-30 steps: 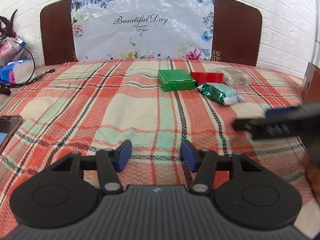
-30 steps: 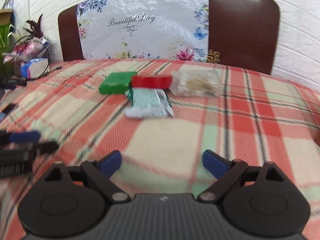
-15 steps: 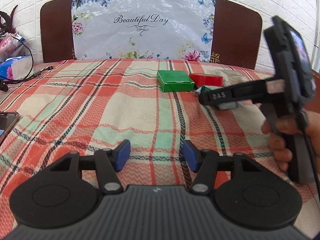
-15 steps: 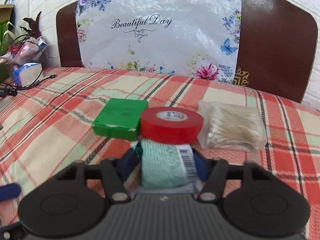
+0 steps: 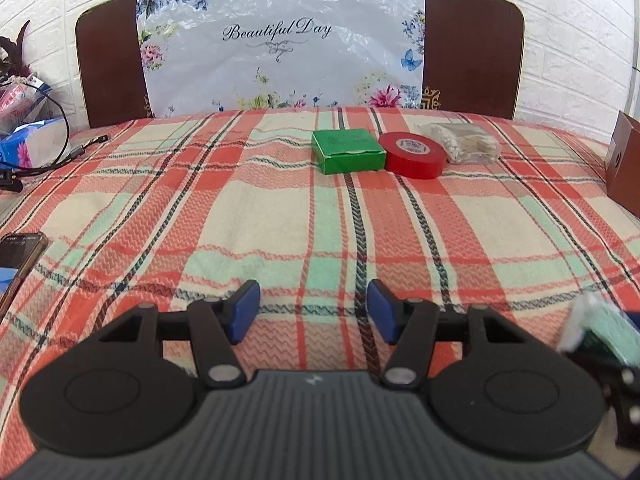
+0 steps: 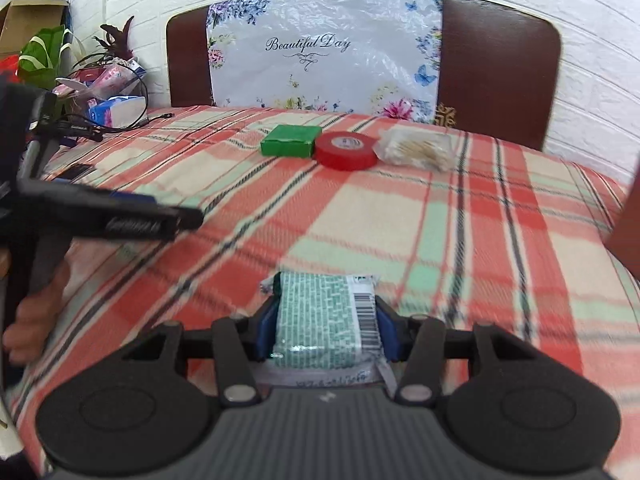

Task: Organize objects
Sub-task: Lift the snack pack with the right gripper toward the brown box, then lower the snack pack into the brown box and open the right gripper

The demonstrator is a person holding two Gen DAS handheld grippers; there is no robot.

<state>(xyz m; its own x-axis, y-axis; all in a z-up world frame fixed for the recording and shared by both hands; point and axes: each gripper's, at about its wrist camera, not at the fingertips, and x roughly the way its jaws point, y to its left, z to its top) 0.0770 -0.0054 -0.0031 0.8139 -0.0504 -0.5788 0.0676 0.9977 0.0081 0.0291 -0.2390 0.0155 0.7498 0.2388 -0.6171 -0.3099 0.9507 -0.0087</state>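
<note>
Right hand-held gripper [image 6: 326, 330] is clamped on the green packet [image 6: 326, 320], which sits squarely between its 2 blue pads [image 6: 267, 330].

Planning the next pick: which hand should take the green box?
Left, probably. The left gripper is open and empty, facing the green box. The right gripper is shut on the green packet, so it would have to put that down first.

The floral sheet [image 5: 280, 40] on the headboard reads "Beautiful Day" in script. The green packet [image 6: 326, 320] shows a barcode on a white label, its digits too small to read. The red tape roll [image 5: 412, 155] has a printed core label, not legible.
</note>
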